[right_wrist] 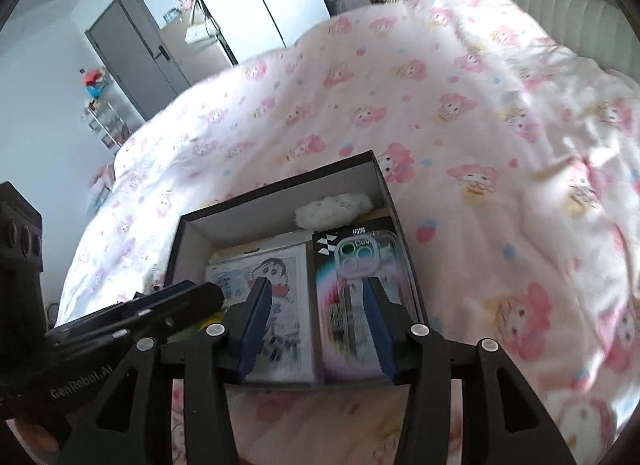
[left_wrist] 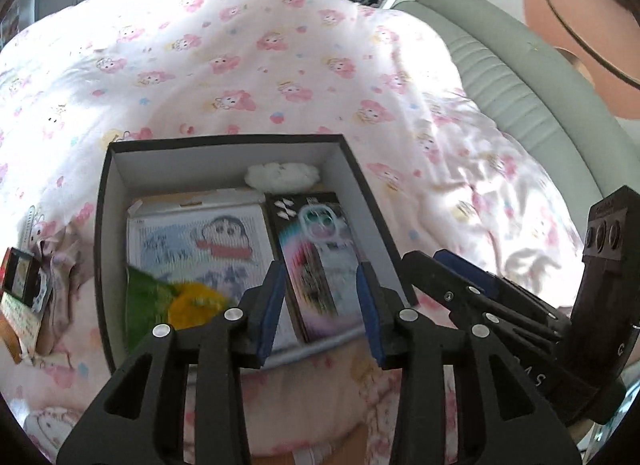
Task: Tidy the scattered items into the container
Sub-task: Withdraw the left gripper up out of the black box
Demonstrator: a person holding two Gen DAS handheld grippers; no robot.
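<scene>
A black box (left_wrist: 224, 141) with a white inside sits on a bed under a pink cartoon-print quilt (left_wrist: 280, 45), near the quilt's near edge. In the box lie a cartoon picture card (left_wrist: 200, 241) on its left side, a phone-case pack (left_wrist: 316, 249) along its right wall, a white fluffy piece (left_wrist: 282, 176) at its far wall, and a green and yellow packet (left_wrist: 176, 297) at its near left corner.

The left tool (left_wrist: 322, 301) hangs over the box's near edge, jaws apart, with nothing between its pads. The right tool (right_wrist: 316, 321) hangs over the same edge beside it, also parted and empty; the pack shows in the gap below it.

On the quilt left of the box, just beside its left wall, lie crumpled pale cloth (left_wrist: 60, 265) and a small boxed item (left_wrist: 18, 277), both outside the box. A grey padded headboard (left_wrist: 520, 77) runs along the quilt's far right edge.
</scene>
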